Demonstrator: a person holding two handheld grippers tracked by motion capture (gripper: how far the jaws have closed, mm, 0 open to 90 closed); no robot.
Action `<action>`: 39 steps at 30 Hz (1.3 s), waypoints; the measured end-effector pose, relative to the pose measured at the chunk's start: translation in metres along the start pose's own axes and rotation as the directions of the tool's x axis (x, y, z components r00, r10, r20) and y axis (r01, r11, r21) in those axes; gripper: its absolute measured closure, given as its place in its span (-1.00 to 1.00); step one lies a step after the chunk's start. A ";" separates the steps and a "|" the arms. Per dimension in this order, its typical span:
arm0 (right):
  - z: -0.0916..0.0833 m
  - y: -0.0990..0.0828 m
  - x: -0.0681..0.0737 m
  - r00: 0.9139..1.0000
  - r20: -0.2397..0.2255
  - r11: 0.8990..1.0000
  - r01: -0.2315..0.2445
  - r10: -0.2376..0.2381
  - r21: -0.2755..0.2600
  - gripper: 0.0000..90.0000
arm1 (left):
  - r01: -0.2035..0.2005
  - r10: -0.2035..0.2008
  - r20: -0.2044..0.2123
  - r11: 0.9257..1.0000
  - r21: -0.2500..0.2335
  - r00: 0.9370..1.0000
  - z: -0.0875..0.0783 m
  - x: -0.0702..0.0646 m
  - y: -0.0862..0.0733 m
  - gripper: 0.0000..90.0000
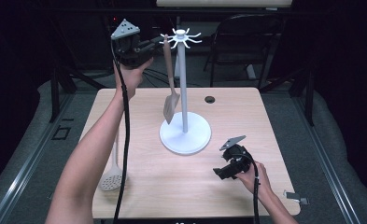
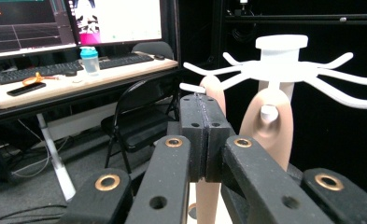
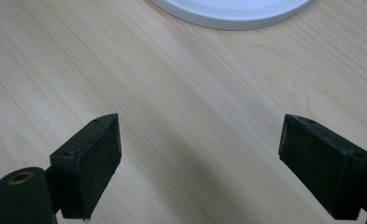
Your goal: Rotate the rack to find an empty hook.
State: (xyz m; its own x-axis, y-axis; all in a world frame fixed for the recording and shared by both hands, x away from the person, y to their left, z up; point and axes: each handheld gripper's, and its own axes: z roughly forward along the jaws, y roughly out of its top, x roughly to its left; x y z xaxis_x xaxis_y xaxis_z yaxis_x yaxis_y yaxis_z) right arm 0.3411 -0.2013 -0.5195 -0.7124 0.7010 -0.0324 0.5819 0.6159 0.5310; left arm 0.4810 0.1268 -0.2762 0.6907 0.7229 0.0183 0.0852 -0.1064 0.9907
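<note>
A white hook stand [image 1: 185, 133] stands mid-table, its hooks [image 1: 181, 37] at the top of a thin pole. A tan spatula [image 1: 170, 93] hangs from a hook on the left side. My left gripper [image 1: 158, 44] is held high with its tips at the spatula's handle top. In the left gripper view, the gripper [image 2: 204, 100] has its jaws pressed together; a tan handle [image 2: 214, 88] rises just behind them, and a tan handle end [image 2: 270, 133] sits on a hook peg. My right gripper [image 1: 221, 171] rests low on the table, open [image 3: 200, 135] over bare wood. A pale slotted spoon [image 1: 112, 179] lies front left.
The stand's round base [image 3: 228, 14] lies just ahead of the right gripper. A black folding chair [image 1: 246, 37] stands behind the table. A small grommet hole [image 1: 210, 99] is near the far edge. A desk with monitors, keyboard [image 2: 36, 72] and a bottle [image 2: 90, 60] is farther back.
</note>
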 end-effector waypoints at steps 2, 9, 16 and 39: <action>0.001 0.000 0.002 1.000 -0.009 1.000 -0.017 0.017 -0.013 -0.72 | 0.004 -0.004 0.001 1.000 -0.003 1.000 -0.001 0.001 -0.002 1.00; -0.001 0.001 0.001 1.000 0.001 1.000 0.004 -0.004 0.006 -0.72 | 0.032 -0.032 -0.030 0.999 0.022 0.999 -0.006 0.010 -0.016 1.00; -0.001 0.001 0.002 1.000 0.003 1.000 0.004 -0.004 0.000 -0.72 | 0.078 -0.073 -0.063 0.994 0.076 0.995 -0.010 0.022 -0.041 0.94; 0.001 0.002 0.004 1.000 -0.004 1.000 0.009 -0.009 0.006 -0.72 | 0.182 -0.152 -0.141 0.955 0.233 0.978 -0.039 0.025 -0.133 0.32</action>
State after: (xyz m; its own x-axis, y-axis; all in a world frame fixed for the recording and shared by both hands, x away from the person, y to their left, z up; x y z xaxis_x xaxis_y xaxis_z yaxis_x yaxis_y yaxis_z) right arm 0.3399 -0.1965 -0.5192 -0.7196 0.6936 -0.0337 0.5773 0.6245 0.5260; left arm 0.4592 0.1857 -0.4020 0.5618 0.8194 -0.1135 0.3739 -0.1291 0.9185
